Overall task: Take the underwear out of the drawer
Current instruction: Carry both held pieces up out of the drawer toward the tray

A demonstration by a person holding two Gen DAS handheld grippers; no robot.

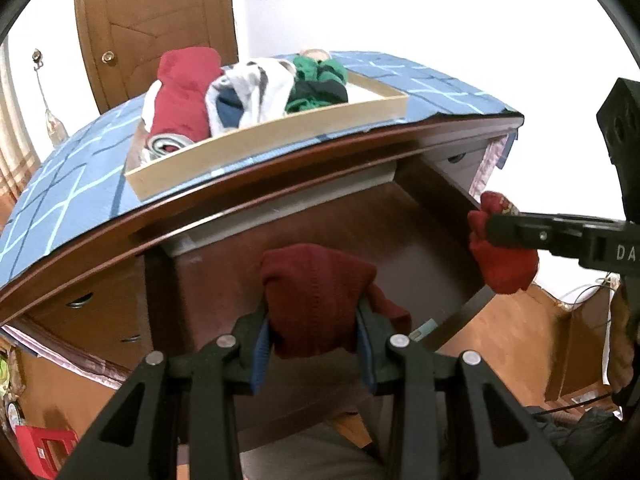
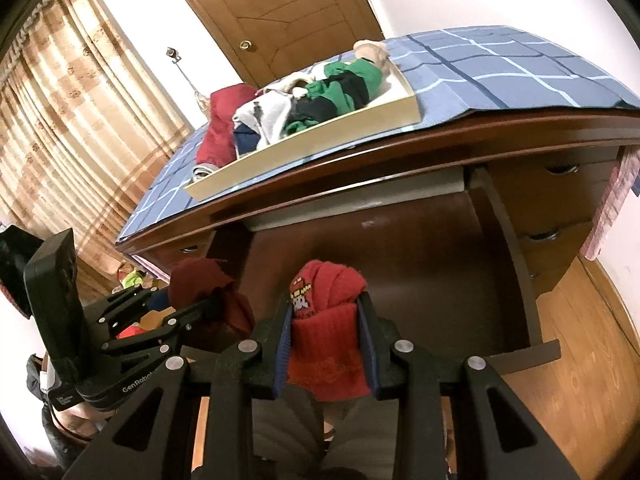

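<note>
My left gripper (image 1: 314, 320) is shut on a dark red rolled underwear (image 1: 316, 296), held above the open dark wooden drawer (image 1: 360, 224). My right gripper (image 2: 326, 320) is shut on a bright red rolled underwear (image 2: 328, 320) with a small printed figure, also above the drawer (image 2: 400, 248). Each gripper shows in the other view: the right one (image 1: 492, 228) at the drawer's right side with its red piece (image 1: 504, 260), the left one (image 2: 208, 304) at the left with its dark red piece (image 2: 200, 280). The drawer floor in view is bare.
A shallow cream tray (image 1: 280, 132) on the blue checked cloth (image 1: 60, 200) atop the dresser holds several rolled garments, red, white and green; it also shows in the right wrist view (image 2: 312, 148). Brown door (image 1: 152, 20) behind. Curtains (image 2: 80, 120) at left. Wooden floor (image 2: 580, 360) below.
</note>
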